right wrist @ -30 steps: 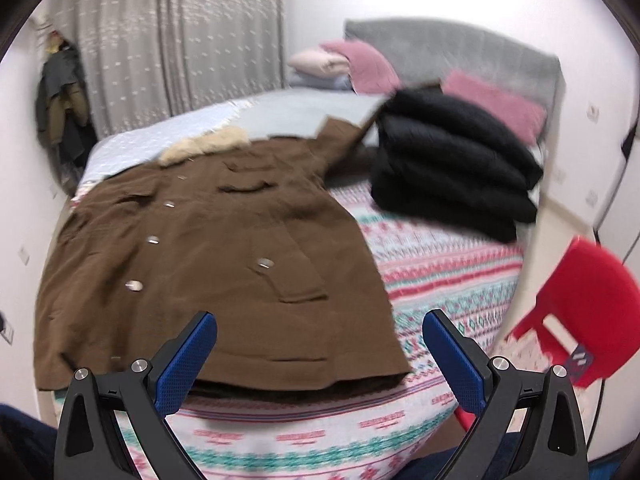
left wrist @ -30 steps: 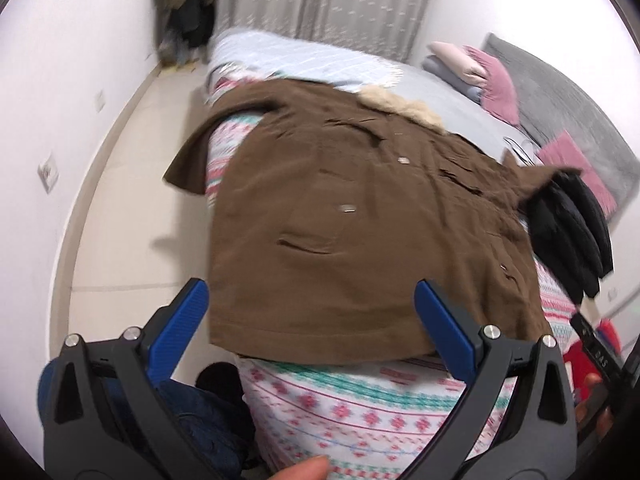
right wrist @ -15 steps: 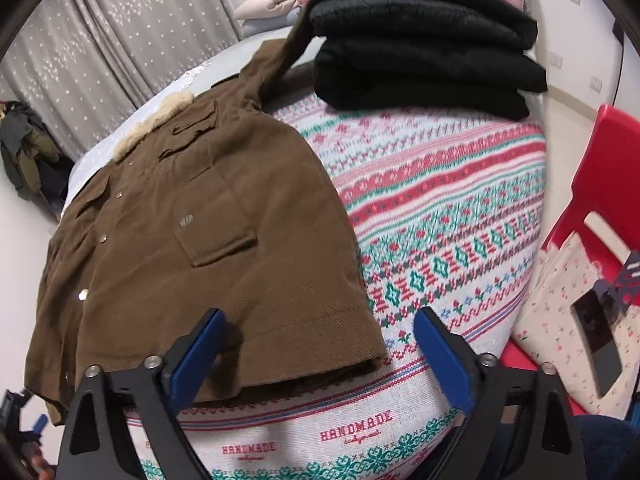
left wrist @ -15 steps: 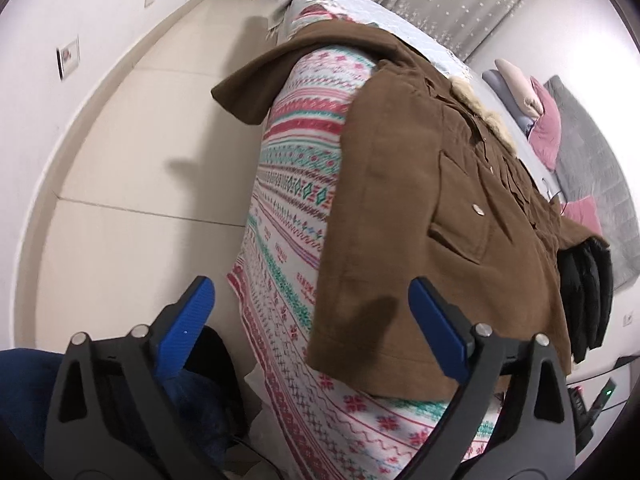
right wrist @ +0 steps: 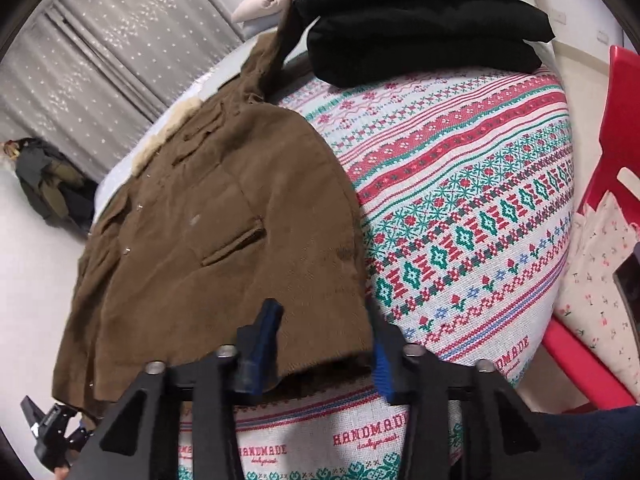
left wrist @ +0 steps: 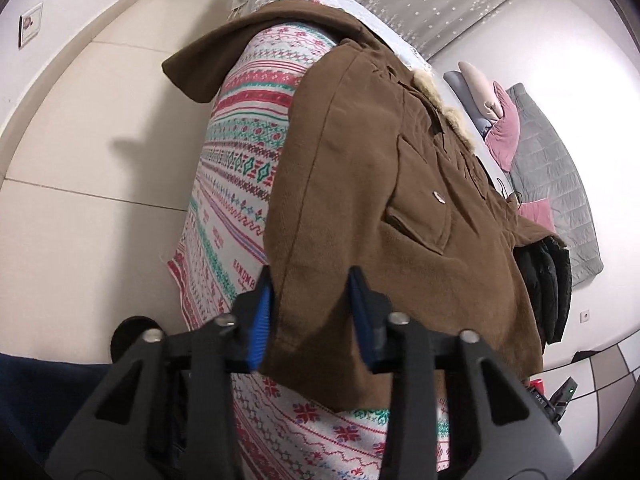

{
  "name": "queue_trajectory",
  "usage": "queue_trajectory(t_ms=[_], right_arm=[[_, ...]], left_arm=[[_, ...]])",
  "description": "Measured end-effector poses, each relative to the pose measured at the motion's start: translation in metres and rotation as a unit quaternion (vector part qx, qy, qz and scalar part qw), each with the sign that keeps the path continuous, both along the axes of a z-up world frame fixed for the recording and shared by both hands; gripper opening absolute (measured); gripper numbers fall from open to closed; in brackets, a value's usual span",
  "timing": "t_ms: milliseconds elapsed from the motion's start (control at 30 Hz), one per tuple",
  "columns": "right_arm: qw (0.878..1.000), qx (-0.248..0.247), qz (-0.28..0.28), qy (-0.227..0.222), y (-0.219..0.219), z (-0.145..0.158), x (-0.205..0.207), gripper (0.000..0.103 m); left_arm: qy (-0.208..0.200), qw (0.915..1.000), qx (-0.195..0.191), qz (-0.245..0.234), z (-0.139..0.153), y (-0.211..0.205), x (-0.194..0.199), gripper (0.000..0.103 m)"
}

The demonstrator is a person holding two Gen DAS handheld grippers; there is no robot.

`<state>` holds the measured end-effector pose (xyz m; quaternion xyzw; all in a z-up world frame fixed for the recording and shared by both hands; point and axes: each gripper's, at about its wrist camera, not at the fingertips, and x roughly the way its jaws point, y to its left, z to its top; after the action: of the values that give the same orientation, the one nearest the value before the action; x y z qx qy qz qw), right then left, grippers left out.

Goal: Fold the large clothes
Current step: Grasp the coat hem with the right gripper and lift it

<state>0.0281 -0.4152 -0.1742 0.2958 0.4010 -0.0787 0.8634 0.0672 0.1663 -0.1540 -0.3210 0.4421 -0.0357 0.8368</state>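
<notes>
Left gripper (left wrist: 310, 312) at near hem corner of brown coat (left wrist: 380, 200), jaws closing, blue pads astride hem fabric; firm pinch not confirmed. Right gripper (right wrist: 324, 344) at opposite hem corner of same coat (right wrist: 224, 240), jaws closing, hem between pads; that edge motion-blurred, contact possibly partial. Coat lies flat, front up, on patterned bedspread (right wrist: 460, 208), fur collar toward far curtain (right wrist: 100, 40). Stack of folded black garments (right wrist: 420, 16) beyond coat, one brown sleeve running up beside it.
</notes>
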Motion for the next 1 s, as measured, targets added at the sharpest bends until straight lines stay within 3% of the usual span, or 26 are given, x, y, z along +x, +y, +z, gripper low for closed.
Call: queue_trajectory(t_ms=[67,167,467,800,933,1000], right_arm=[[1.0,0.0,0.007,-0.012,0.0,0.002,-0.005,0.019],[1.0,-0.003,0.013,-0.024,0.001,0.005,-0.007,0.012],[0.996,-0.038,0.002,-0.077,-0.013,0.06,-0.017,0.009],[0.99,-0.078,0.001,-0.114,-0.028,0.138,-0.015,0.009],[0.993,-0.083,-0.014,-0.083,-0.036,0.129,-0.004,0.009],[0.995,-0.093,-0.023,-0.024,-0.039,0.095,0.008,0.009]], left_arm=[[-0.007,0.9999,0.012,-0.007,0.003,-0.002,-0.001,0.024],[-0.015,0.9998,0.015,-0.004,0.01,0.001,0.0,0.019],[-0.046,0.9976,-0.009,0.051,0.061,0.038,-0.008,0.012],[-0.028,0.9982,-0.012,0.052,0.096,0.054,-0.013,0.006],[0.011,0.9986,0.018,0.049,0.072,0.049,-0.009,0.005],[0.041,0.9977,0.028,0.046,0.05,0.047,-0.005,0.005]])
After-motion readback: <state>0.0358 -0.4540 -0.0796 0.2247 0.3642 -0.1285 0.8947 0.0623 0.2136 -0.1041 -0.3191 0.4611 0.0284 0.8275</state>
